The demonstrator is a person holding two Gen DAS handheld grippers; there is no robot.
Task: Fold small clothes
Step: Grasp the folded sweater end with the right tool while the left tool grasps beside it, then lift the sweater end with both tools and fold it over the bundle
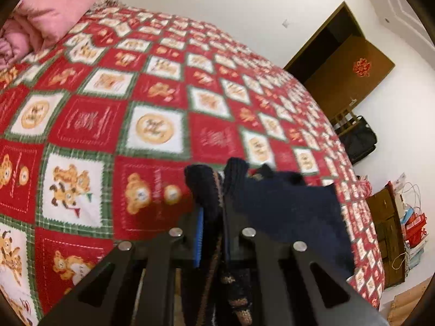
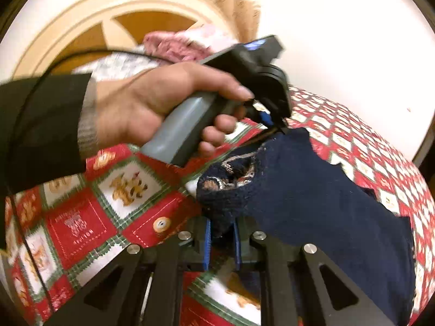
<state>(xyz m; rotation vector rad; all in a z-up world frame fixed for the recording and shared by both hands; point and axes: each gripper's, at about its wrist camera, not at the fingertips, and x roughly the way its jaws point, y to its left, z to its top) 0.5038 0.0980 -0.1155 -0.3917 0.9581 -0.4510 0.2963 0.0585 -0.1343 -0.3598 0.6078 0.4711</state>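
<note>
A small navy knitted garment [image 1: 285, 206] with a brown patterned trim hangs over the red teddy-bear bedspread [image 1: 108, 103]. My left gripper [image 1: 210, 190] is shut on one bunched edge of it, the knit pinched between the blue pads. In the right wrist view the same navy garment [image 2: 312, 198] stretches from my right gripper [image 2: 221, 217], which is shut on its thick knitted edge, up to my left gripper [image 2: 274, 127], held by a person's hand [image 2: 152, 108]. Both held edges are lifted off the bed.
Pink pillows [image 1: 46, 19] lie at the bed's head. A brown door [image 1: 345, 62], a black bag [image 1: 359, 138] and a cluttered wooden cabinet [image 1: 386, 228] stand beyond the bed's far side. A carved headboard [image 2: 108, 19] rises behind the hand, and a black cable [image 2: 27, 114] trails from the sleeve.
</note>
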